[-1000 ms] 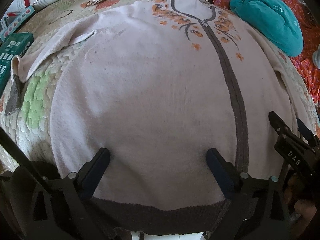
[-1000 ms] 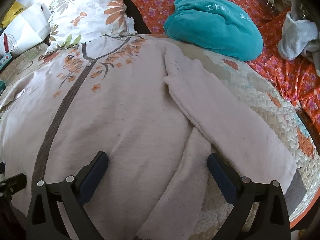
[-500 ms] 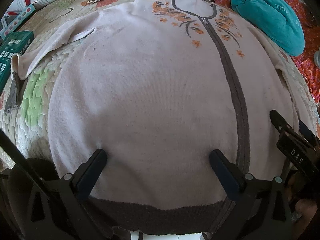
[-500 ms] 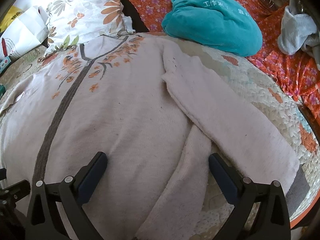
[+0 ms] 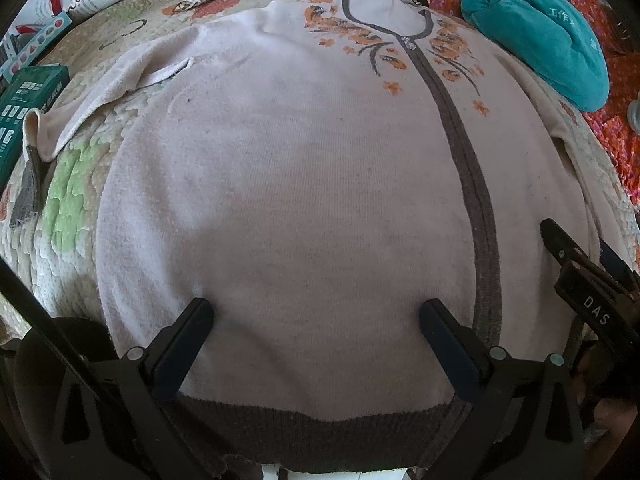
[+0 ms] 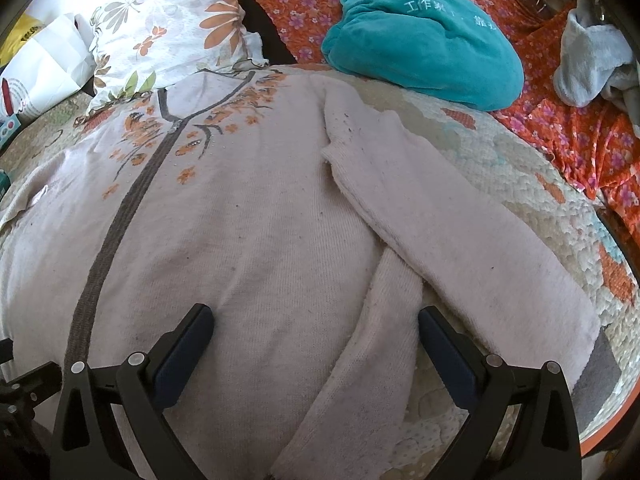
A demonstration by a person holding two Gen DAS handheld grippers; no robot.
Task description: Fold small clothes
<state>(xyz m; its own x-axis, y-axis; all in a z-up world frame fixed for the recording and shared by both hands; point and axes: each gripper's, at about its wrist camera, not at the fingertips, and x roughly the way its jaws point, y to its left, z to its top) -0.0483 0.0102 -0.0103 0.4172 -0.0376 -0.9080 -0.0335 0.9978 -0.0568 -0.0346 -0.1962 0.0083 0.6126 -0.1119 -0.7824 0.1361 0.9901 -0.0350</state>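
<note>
Left gripper [image 5: 316, 320] and right gripper [image 6: 316, 326], jaws spread, have edged lower over the flat cardigan [image 5: 304, 184] | hem grab looks imminent

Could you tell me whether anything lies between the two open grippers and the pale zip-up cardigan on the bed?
Nothing visible does. The left gripper and right gripper both sit open directly over the cardigan, with only its own fabric between the fingers. The teal bundle lies beyond it.
</note>
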